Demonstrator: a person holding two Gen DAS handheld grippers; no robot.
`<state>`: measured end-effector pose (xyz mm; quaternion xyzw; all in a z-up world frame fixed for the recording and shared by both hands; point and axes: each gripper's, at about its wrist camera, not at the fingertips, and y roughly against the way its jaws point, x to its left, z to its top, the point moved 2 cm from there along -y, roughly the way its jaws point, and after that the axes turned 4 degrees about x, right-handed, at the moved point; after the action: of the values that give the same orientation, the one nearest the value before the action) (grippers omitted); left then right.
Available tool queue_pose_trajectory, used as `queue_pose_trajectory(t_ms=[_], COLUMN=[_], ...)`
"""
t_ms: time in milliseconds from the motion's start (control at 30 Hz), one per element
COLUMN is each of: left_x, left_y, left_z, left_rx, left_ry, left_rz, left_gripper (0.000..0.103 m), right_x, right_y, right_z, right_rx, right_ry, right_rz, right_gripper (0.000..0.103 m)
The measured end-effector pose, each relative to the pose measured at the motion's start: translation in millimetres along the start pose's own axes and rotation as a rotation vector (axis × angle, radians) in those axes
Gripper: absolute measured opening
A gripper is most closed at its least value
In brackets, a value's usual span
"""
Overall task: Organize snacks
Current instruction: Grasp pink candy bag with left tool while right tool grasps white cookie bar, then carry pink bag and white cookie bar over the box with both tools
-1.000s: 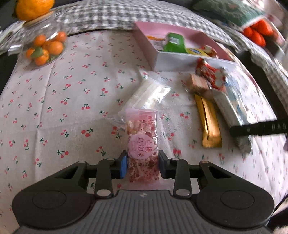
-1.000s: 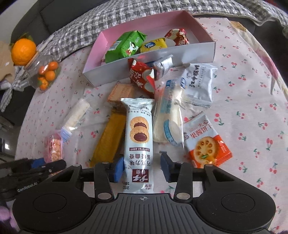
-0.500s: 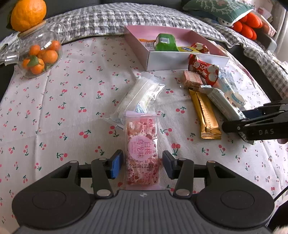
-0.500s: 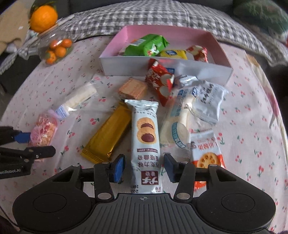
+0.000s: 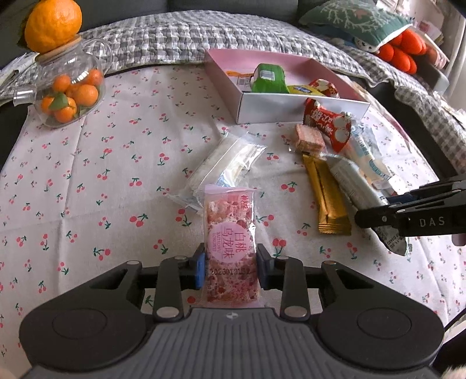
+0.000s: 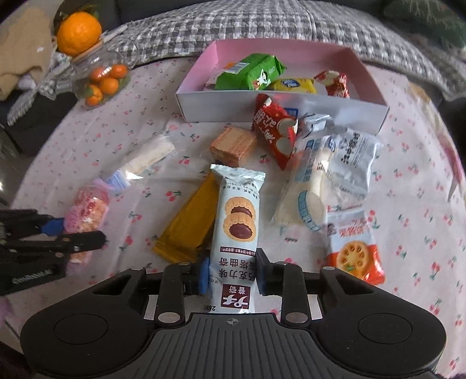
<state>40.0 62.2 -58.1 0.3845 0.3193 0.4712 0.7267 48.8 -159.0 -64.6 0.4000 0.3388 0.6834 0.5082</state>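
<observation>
Snacks in wrappers are scattered over a cherry-printed cloth-covered surface [image 5: 87, 180], in front of a pink-lined open cardboard box [image 6: 279, 116] that already holds a green packet [image 6: 250, 73], a yellow packet [image 6: 294, 84] and a red-and-white one [image 6: 335, 83].

A pink translucent puffed-rice bar [image 5: 230, 245] lies lengthwise between the blue pads of the left claw [image 5: 230, 266]; the jaws are closing and both pads are seen pressed against the wrapper's sides. Its far end points toward a clear-wrapped white wafer packet [image 5: 227, 166] just beyond it.

A pale blue chocolate-biscuit packet [image 6: 237, 227] lies lengthwise in the right claw [image 6: 233, 275], which is clenched on its near end, the pads touching both sides. A gold foil bar [image 6: 189, 224] is tucked partly under this packet on its left; a square pink wafer [image 6: 233, 144] and a red-and-white rice-cracker packet [image 6: 275, 131] lie beyond it, with white and blue packets [image 6: 329, 175] to the right and an orange-and-white cracker packet [image 6: 354, 250] nearer.

A glass teapot of small oranges [image 5: 68, 93], topped by a large orange [image 5: 52, 24], stands at the far left.

Compared with half a second ago, both claws have narrowed from standing clear of their packets to gripping them; the snacks themselves are found in the same places.
</observation>
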Motion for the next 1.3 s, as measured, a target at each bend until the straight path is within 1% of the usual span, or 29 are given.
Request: queue_pose_trajectory(t_ms=[233, 700, 1033, 1300], left_x=[-6.7, -20.7, -24.9, -32.4], left_y=[12.2, 16.4, 13.6, 6.4], left_z=[6.6, 23.0, 44.7, 65.5], left_rx=[-0.033, -0.078, -0.128, -0.147], left_ry=[0.012, 0.030, 0.072, 0.072], left_rz=[-0.009, -0.022, -0.047, -0.054], left_gripper=[0.030, 0.030, 0.030, 0.030], right_x=[3.8, -14.4, -36.3, -55.3], right_y=[20.5, 39.8, 43.0, 31.1], right_z=[2.8, 21.9, 46.6, 69.7], right_rx=[-0.042, -0.113, -0.171, -0.177], right_ry=[-0.008, -0.080, -0.165, -0.226], right_rz=[0.051, 0.072, 0.082, 0.090], right_gripper=[0.029, 0.029, 0.029, 0.029])
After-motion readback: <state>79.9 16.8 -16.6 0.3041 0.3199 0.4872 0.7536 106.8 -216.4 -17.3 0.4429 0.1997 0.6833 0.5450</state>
